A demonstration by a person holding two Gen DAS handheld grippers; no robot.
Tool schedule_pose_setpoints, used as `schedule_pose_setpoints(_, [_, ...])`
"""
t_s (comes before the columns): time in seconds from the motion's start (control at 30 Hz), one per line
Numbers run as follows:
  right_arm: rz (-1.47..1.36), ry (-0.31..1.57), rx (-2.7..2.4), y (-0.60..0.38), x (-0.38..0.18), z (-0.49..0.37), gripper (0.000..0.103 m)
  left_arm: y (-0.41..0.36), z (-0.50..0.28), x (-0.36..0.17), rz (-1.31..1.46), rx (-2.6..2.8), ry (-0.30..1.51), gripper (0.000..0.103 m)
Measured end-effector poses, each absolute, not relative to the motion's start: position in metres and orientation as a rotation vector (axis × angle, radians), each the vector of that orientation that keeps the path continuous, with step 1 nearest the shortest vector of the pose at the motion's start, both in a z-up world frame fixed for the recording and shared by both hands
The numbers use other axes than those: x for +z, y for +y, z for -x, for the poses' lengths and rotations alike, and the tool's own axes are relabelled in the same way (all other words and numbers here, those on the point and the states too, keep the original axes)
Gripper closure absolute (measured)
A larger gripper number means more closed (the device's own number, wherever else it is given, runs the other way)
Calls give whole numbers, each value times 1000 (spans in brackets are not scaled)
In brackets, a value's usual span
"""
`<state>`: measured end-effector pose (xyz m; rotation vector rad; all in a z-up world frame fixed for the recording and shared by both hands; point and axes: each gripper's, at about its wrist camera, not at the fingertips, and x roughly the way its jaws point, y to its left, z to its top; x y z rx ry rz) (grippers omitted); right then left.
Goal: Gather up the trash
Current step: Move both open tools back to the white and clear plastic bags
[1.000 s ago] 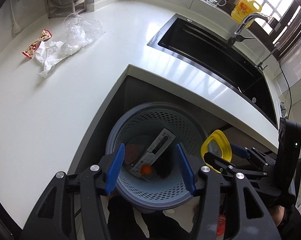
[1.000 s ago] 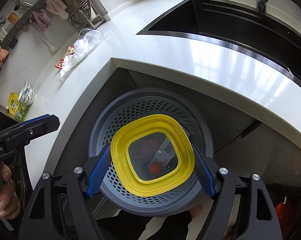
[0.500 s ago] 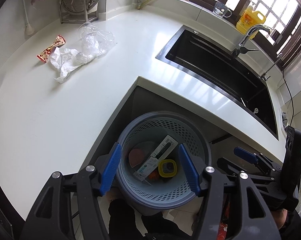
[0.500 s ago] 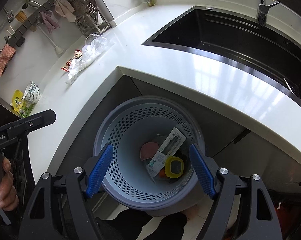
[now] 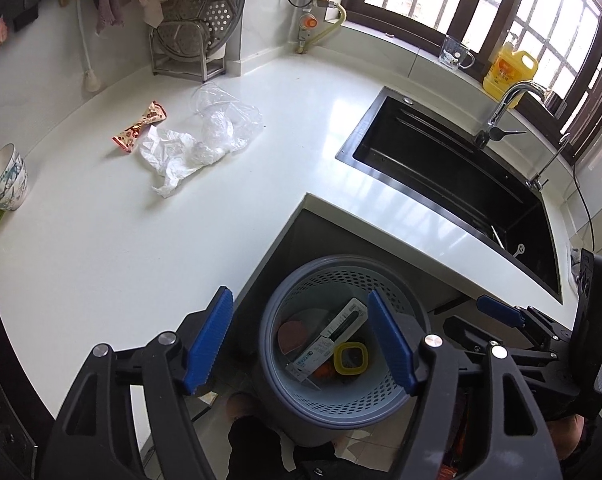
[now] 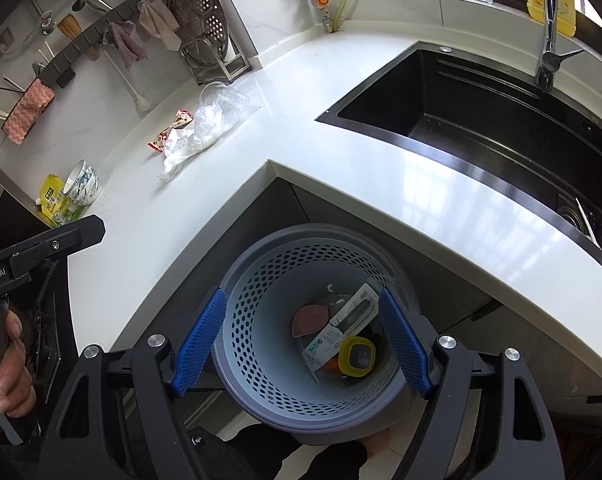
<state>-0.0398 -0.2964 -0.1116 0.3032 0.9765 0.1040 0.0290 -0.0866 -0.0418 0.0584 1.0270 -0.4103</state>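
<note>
A grey perforated trash basket [image 5: 397, 394] [image 6: 257, 328] stands on the floor below the counter corner. It holds a yellow-rimmed lid [image 5: 351, 357] [image 6: 357, 356], a white box [image 5: 327, 340] [image 6: 343, 326] and a pink piece [image 6: 309, 319]. Both grippers hover above it. My left gripper [image 5: 301, 340] is open and empty. My right gripper [image 6: 301, 344] is open and empty. On the counter lie crumpled white paper [image 5: 167, 154] [image 6: 177, 148], clear plastic wrap [image 5: 225, 128] [image 6: 219, 114] and a red patterned wrapper [image 5: 141, 126] [image 6: 169, 130].
A black sink [image 5: 461, 184] [image 6: 481, 108] with faucet [image 5: 505, 108] is set in the white counter [image 5: 101, 240]. Stacked bowls [image 5: 5, 178] [image 6: 81, 184] sit at the left edge. A metal rack [image 5: 197, 28] stands at the back wall, a yellow bottle [image 5: 509, 72] on the sill.
The right gripper opened and the yellow lid dropped into the basket. Both grippers have since risen and pulled back, showing more of the counter.
</note>
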Motion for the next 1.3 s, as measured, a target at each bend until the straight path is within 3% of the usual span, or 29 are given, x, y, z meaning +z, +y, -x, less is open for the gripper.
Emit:
schedule_pose_setpoints(0.6, [-221, 952, 214, -225, -87, -25, 28, -18, -66, -19, -34, -287, 951, 30])
schedule_pose_setpoints(1.3, [-206, 994, 206, -149, -100, -137, 28, 85, -179, -57, 38, -177, 1012, 28])
